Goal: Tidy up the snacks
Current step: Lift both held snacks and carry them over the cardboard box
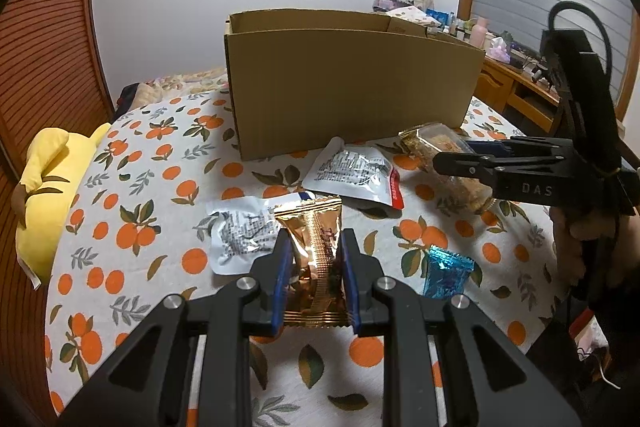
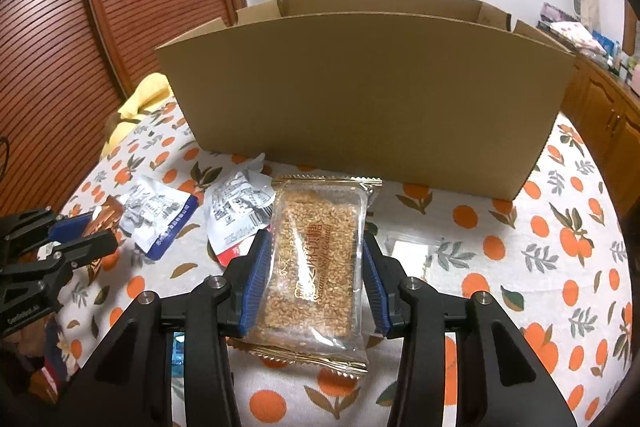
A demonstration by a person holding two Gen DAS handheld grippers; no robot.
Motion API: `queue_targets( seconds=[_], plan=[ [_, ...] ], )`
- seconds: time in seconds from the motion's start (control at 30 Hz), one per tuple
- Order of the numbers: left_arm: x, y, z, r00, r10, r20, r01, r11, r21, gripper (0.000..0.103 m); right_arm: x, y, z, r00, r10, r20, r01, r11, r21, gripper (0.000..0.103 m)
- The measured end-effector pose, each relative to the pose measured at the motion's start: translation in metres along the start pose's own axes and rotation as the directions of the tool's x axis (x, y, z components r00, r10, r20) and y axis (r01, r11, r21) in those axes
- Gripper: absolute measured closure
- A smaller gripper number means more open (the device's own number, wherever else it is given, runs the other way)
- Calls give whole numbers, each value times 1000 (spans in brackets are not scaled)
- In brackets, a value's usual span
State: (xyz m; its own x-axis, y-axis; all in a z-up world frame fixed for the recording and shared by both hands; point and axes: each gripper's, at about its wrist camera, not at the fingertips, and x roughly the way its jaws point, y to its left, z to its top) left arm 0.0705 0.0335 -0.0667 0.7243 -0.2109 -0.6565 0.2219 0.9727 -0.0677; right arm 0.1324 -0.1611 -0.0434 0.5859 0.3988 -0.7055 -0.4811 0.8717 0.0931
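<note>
In the left wrist view, the left gripper (image 1: pixel 313 259) has its jaws clenched on a gold packet (image 1: pixel 316 259), gripping it across its width with the blue pads pressing both side edges. The packet's far end points toward the box (image 1: pixel 352 87), which stands open-topped on the bedspread (image 1: pixel 120 187) a little way ahead. Two silver pouches (image 1: pixel 352 173) lie between the gripper and the box, and a blue candy (image 1: pixel 446 273) sits just right of the jaws. The right gripper (image 1: pixel 460 157) shows at the right edge, holding its own pack near the box's front wall. To do this step well, the left gripper should probably lift clear of the pouches first, rise above the front wall, then move over the opening before letting go; a low path risks pushing the wall.

In the right wrist view, the right gripper (image 2: pixel 316 275) grasps a sesame bar (image 2: pixel 316 259) by its long sides, jaws closed on the clear wrapper. The box (image 2: pixel 360 107) looms close in front, its front wall taller than the held bar. A small clear packet (image 2: pixel 408 251) lies on the bedspread just right of the jaws. The wrapper looks slick and the bar rigid, so a steady squeeze should hold; the bar likely needs raising well above the rim and carrying past it before release, and keeping the two grippers apart over the opening would avoid a clash.
</note>
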Motion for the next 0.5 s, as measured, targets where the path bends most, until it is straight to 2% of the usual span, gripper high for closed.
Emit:
queue_targets(
  seconds=[0.5],
  plan=[
    [2, -9, 13, 1000, -11, 15, 11, 1000, 14, 82, -24, -7, 1, 997, -28, 68, 28, 1000, 8, 59]
  ],
)
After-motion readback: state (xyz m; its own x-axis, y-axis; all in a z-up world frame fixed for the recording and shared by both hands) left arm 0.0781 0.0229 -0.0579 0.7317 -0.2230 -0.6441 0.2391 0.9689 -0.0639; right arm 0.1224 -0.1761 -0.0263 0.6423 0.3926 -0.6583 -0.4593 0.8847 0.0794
